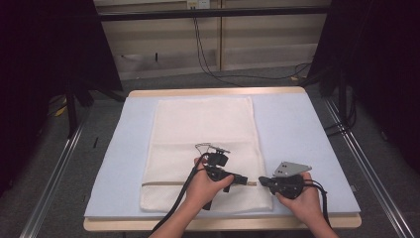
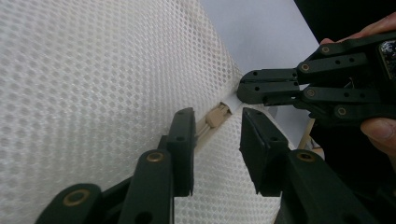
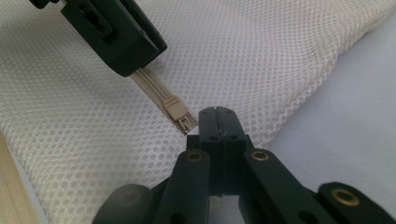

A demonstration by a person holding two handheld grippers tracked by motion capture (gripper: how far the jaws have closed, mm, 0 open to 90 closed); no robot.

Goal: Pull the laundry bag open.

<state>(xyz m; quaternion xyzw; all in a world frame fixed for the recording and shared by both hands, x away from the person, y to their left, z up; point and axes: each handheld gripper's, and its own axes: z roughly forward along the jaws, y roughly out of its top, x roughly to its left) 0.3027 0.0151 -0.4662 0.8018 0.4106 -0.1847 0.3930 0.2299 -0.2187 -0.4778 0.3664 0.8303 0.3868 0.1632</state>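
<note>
Beige zipper (image 3: pixel 161 100) runs lengthwise between both grippers.

Beige zipper track (image 3: pixel 156 93) partly hidden under the black left gripper (image 3: pixel 114 32) (itself cropped at top edge), blurred wooden table edge (image 3: pixel 14 186)

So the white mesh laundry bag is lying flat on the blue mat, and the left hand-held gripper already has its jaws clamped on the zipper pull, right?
Not quite. The left hand-held gripper is not yet clamped: the left gripper view shows its jaws apart, either side of the zipper pull. The rest holds: the white mesh laundry bag lies flat on the blue mat.
</note>
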